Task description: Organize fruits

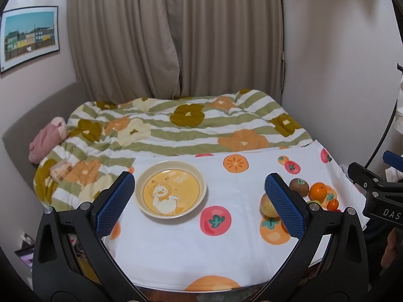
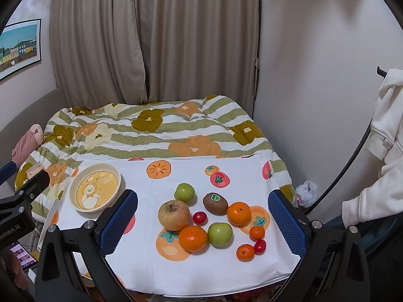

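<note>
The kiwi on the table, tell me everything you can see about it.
The kiwi is a brown, fuzzy-looking oval lying on its side on the white fruit-print cloth, whole and unpeeled. A small green sticker sits on its upper face. It lies in the far part of the fruit cluster, and in the right wrist view it seems to touch or nearly touch a large orange on its right. No tool touches it.
</note>
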The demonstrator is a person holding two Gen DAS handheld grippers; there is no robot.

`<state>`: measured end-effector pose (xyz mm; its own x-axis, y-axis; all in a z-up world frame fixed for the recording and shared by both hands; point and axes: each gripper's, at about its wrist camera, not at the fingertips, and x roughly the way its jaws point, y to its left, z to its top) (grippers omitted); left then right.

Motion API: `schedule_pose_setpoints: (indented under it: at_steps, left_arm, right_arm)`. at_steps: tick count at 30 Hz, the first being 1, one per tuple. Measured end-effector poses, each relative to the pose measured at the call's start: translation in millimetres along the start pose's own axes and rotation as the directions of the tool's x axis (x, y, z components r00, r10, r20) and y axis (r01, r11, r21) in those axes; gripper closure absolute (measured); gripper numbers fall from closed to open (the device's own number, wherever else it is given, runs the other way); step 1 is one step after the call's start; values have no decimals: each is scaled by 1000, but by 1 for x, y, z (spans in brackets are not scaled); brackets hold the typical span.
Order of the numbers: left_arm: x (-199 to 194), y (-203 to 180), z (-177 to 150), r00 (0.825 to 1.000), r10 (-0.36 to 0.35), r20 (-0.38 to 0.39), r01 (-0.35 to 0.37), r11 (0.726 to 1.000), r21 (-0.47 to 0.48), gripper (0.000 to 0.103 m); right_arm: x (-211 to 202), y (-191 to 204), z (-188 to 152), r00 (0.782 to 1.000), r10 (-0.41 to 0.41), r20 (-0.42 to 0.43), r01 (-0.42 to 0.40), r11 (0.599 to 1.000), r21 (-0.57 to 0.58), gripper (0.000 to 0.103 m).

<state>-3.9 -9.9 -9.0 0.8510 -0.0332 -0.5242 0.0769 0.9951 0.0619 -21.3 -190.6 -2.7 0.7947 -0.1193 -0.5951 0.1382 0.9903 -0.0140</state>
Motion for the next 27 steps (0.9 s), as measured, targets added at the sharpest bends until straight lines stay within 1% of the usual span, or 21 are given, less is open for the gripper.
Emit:
schedule_pose_setpoints:
  at_steps: [27]
  left_arm:
    - [-7, 3, 1, 1000, -3, 3, 3, 1000, -3, 0]
  right_arm:
    - [-6, -1, 1, 1000, 1, -5, -1, 1000, 8, 0]
